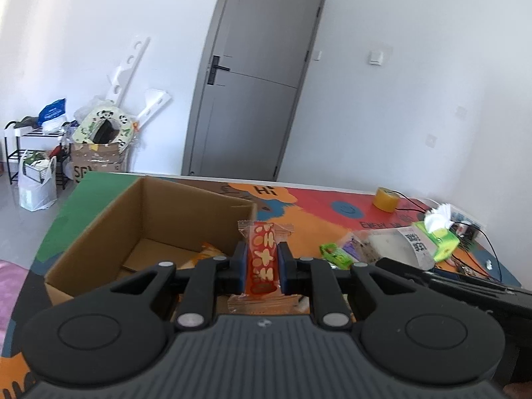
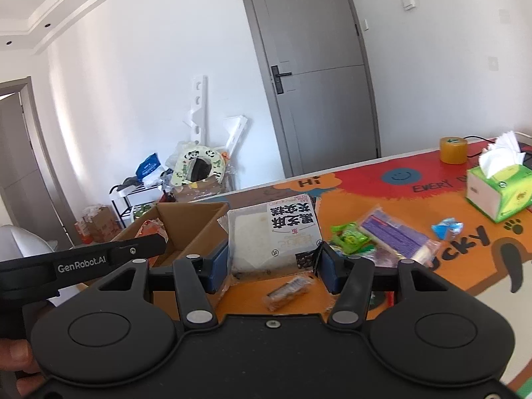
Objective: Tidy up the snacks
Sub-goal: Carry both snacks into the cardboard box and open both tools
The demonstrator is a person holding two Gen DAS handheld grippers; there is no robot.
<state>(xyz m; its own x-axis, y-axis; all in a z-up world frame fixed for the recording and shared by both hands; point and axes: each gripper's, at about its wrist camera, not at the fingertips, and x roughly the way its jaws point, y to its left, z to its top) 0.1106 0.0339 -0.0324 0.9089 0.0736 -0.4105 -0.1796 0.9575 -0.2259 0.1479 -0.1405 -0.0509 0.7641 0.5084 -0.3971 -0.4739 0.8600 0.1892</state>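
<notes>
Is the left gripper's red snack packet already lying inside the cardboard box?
No: the red snack packet is clamped upright in the left gripper, outside the cardboard box.

Both pictures are bright, with soft daylight on the white wall (image 1: 99, 33) and only weak shadows. The fisheye lens bends straight lines: the grey door (image 2: 319, 66) leans and curves, and the corners go dark. The tissue box (image 1: 439, 236) near the edge looks a little blurred. The black plastic parts near the cameras stay dark, with small pale reflections.
</notes>
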